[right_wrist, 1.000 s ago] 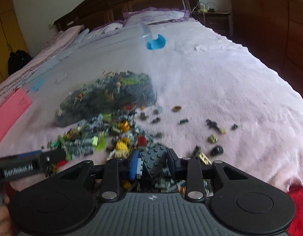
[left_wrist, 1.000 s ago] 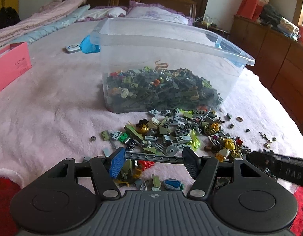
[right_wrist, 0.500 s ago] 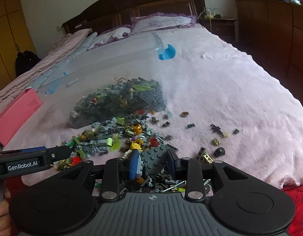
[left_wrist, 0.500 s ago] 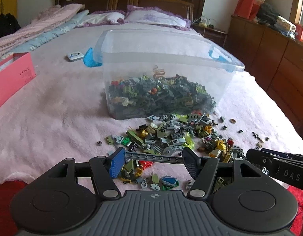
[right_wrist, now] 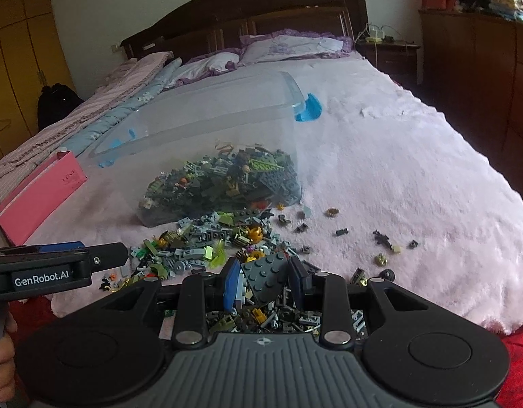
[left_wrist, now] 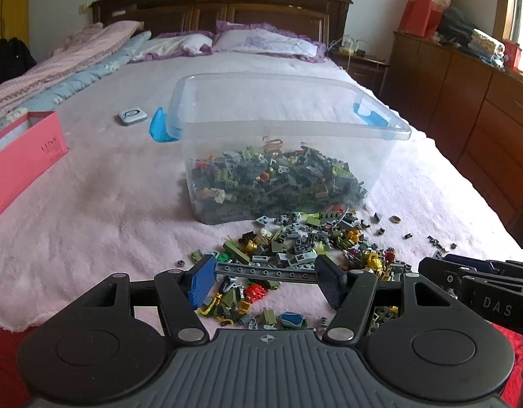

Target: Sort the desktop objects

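A clear plastic bin (left_wrist: 281, 129) (right_wrist: 207, 129) partly filled with toy bricks stands on the pink bed cover. A pile of loose bricks (left_wrist: 305, 241) (right_wrist: 210, 238) lies in front of it. My left gripper (left_wrist: 266, 277) is shut on a long grey beam with holes (left_wrist: 264, 273), held crosswise above the near edge of the pile. My right gripper (right_wrist: 264, 280) is shut on a dark grey studded plate (right_wrist: 264, 278), held above the pile's right side. Each gripper shows at the edge of the other's view.
A pink box (left_wrist: 20, 163) (right_wrist: 40, 197) lies at the left. A blue clip (left_wrist: 159, 129) (right_wrist: 309, 108) and a small white device (left_wrist: 132, 115) lie by the bin. Scattered small pieces (right_wrist: 380, 238) lie to the right. A wooden dresser (left_wrist: 482, 108) stands beyond the bed's right edge.
Both grippers have risen and drawn back from the pile, each still holding its piece; the bin and pile look farther away.
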